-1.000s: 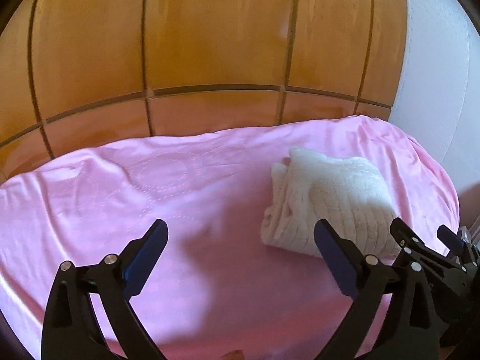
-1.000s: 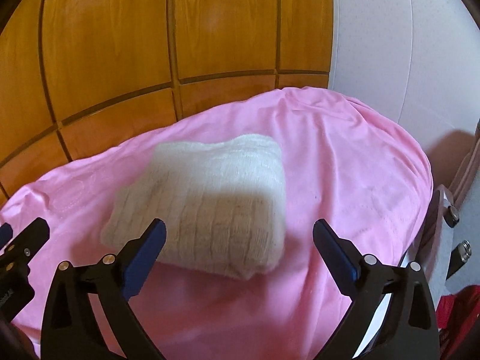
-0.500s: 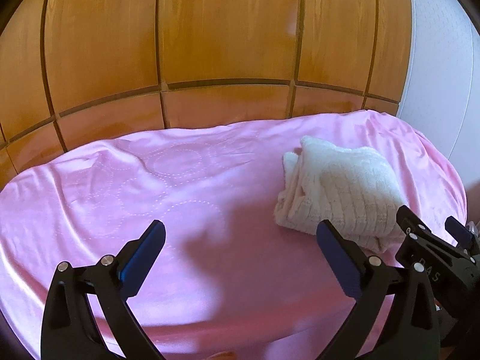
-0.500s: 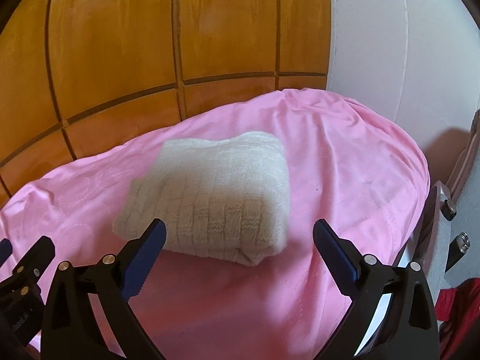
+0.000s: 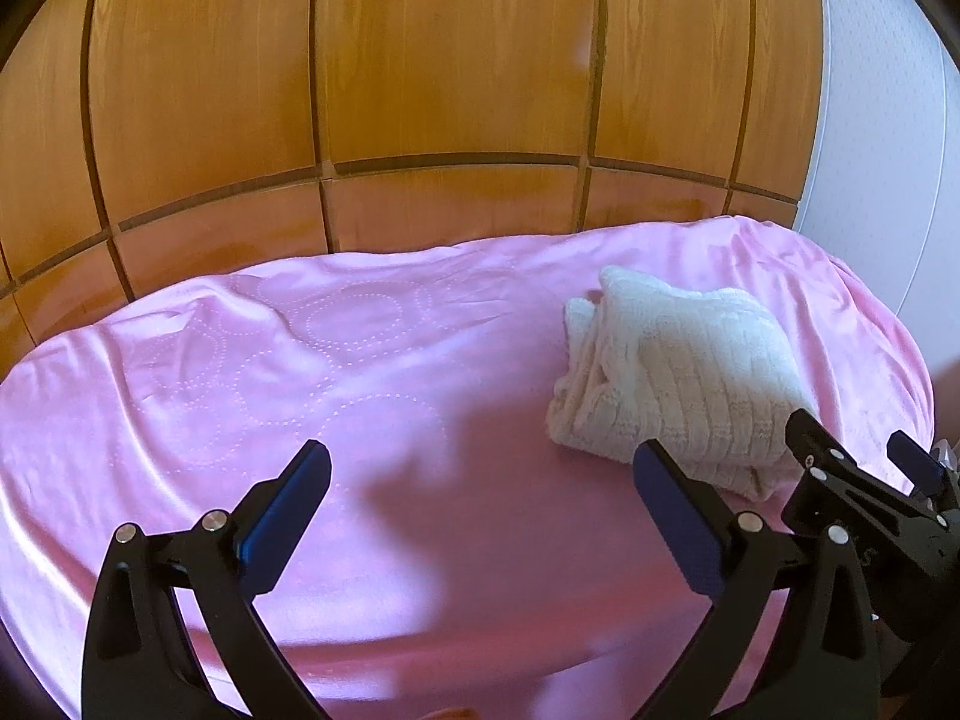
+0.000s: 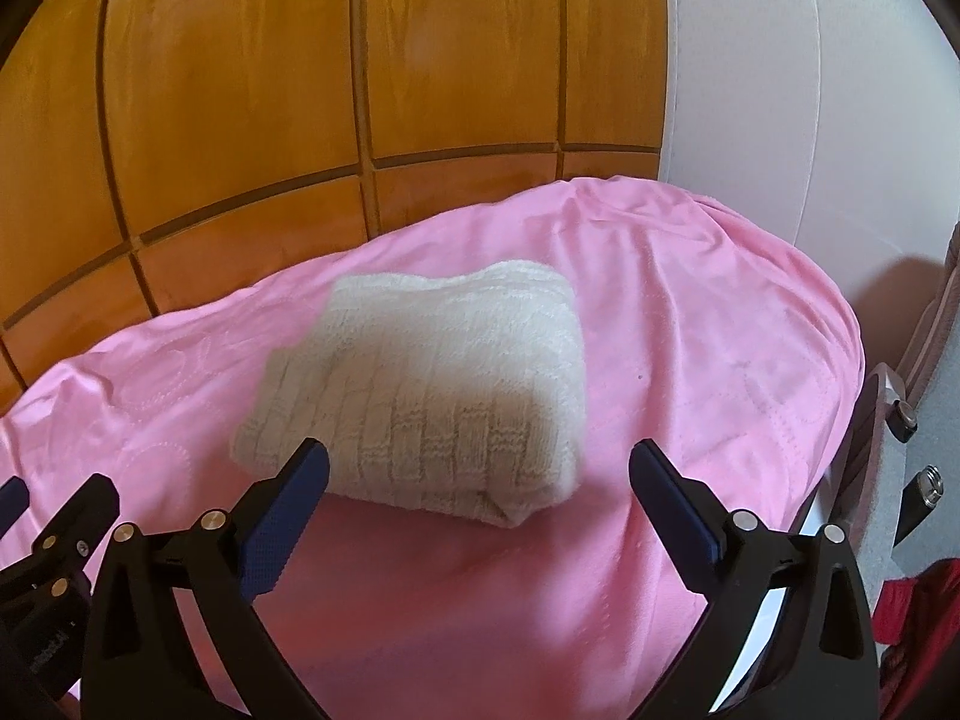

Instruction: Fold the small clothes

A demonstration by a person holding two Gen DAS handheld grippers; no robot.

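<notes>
A cream knitted garment (image 5: 678, 372) lies folded into a thick bundle on the pink sheet (image 5: 300, 372), right of centre in the left wrist view. In the right wrist view the garment (image 6: 432, 384) lies just ahead of the fingers. My left gripper (image 5: 480, 480) is open and empty, hovering over bare sheet left of the garment. My right gripper (image 6: 480, 474) is open and empty, just short of the garment's near edge; it also shows at the right edge of the left wrist view (image 5: 858, 468).
A wooden panelled wall (image 5: 450, 90) rises behind the bed. A white padded panel (image 6: 780, 90) stands at the right. The bed's right edge drops off beside a wooden frame with metal knobs (image 6: 900, 420). Something red (image 6: 924, 600) lies low at the right.
Both grippers have drawn back and risen from the folded garment, which now sits farther ahead in both views. Both stayed open and the garment has not moved.
</notes>
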